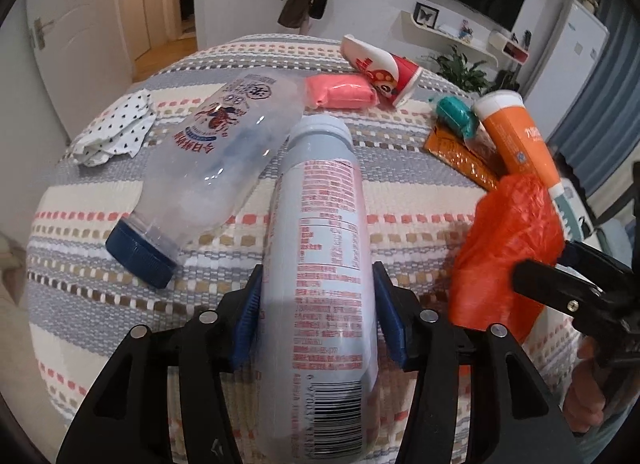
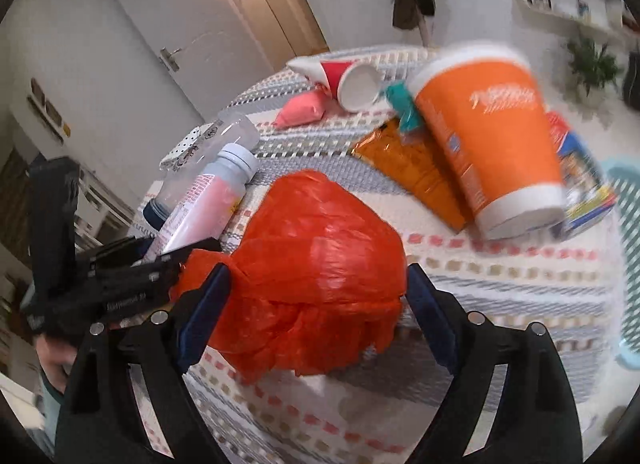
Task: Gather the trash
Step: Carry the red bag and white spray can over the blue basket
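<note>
Striped cloth [image 1: 120, 304] covered the table. On it, the left gripper [image 1: 318, 304] clamped a pale blue bottle [image 1: 320, 224]; beside it the right gripper [image 2: 314, 292] squeezed a crumpled orange bag [image 2: 316, 264]. Nearby lay a clear bottle [image 1: 224, 160] and an orange cup [image 2: 488, 136].

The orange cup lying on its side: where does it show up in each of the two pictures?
Left wrist view: orange cup at far right, behind the red plastic bag.
Right wrist view: orange cup at upper right, large, beyond the bag.
Shared landmark: the teal wrapper beside its rim.
</note>
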